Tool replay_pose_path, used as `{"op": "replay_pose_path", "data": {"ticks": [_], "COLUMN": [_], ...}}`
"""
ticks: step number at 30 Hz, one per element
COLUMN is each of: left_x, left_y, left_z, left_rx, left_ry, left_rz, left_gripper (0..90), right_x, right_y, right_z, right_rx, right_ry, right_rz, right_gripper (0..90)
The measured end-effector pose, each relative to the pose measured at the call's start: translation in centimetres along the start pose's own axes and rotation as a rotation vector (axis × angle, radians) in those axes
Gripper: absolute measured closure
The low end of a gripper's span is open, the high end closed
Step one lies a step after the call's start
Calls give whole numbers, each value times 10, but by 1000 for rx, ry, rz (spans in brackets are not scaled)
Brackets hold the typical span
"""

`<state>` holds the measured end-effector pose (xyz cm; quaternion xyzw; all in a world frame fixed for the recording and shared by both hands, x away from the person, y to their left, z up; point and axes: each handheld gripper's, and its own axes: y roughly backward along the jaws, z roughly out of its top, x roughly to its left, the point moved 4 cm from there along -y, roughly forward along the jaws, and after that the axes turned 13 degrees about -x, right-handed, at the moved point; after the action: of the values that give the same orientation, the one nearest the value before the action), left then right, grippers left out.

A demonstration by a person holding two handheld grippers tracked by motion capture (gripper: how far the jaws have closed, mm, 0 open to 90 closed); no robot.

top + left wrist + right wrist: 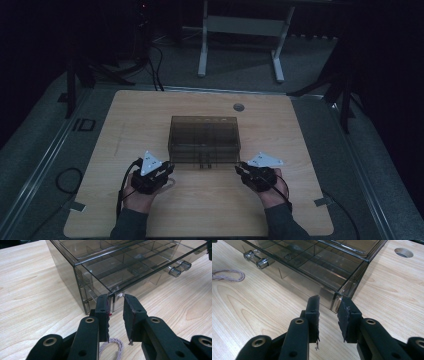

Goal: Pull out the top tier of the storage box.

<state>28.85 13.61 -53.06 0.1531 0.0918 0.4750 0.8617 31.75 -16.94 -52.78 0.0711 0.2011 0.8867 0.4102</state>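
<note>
A smoky see-through drawer box (205, 140) stands in the middle of the wooden table (280, 200). My left gripper (169, 169) is at its front left corner and my right gripper (241, 168) at its front right corner. In the left gripper view the jaws (116, 306) stand apart around the box's corner edge (112, 301), which lies against the left pad (106, 312). In the right gripper view the gripper (328, 306) straddles the other corner (338, 301), close to the right pad (344, 312). Two clear drawer knobs (178, 268) stick out of the box front.
A loop of pinkish braided cord (227, 275) lies on the table in front of the box and under my left gripper (111, 343). A round cable hole (239, 107) sits behind the box. A white desk frame (240, 30) stands beyond the table, and a cable (67, 180) lies on the floor at left.
</note>
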Motion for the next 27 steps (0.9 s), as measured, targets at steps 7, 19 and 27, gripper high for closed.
{"op": "replay_pose_path", "data": {"ticks": [7,19,27], "left_x": [-1,-3,-4], "left_y": [2,5,7], "left_z": [0,-1,-2], "left_rx": [-3,-8,-11], "left_ry": [1,5,7], "left_rz": [0,-6,-10], "left_gripper": [752,752,752], "right_x": [1,3,4], "right_y": [2,4,6], "right_z": [0,-1,-3], "right_rx": [-1,0,1], "right_ry": [2,6,8], "right_rz": [1,2,4], "right_gripper": [710,710,710]}}
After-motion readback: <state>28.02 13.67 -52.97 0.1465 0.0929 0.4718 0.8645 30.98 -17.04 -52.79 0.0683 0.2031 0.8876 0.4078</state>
